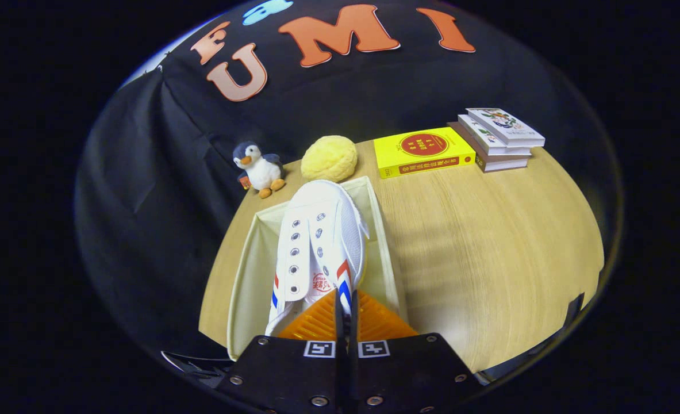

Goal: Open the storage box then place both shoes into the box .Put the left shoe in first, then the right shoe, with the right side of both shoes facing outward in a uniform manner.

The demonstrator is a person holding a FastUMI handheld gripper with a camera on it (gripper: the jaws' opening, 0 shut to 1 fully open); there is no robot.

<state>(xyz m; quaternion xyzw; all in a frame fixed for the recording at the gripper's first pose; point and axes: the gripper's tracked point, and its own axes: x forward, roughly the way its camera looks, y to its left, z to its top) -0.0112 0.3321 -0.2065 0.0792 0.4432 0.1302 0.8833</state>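
A white canvas shoe point(319, 241) with red and blue side stripes hangs toe-away over the open cream storage box point(246, 270), which stands on the wooden table. My gripper point(344, 307) is shut on the shoe, its fingers pressed together on the rim of the shoe's opening near the heel. The shoe's lace eyelets and tongue face up and slightly left. The box's inside is mostly hidden behind the shoe, and I cannot tell whether another shoe lies in it.
Beyond the box sit a plush penguin point(257, 167) and a yellow fuzzy ball point(329, 158). A yellow book point(423, 151) and a stack of books point(498, 138) lie at the table's far right. Bare wooden tabletop point(489, 247) spreads right of the box.
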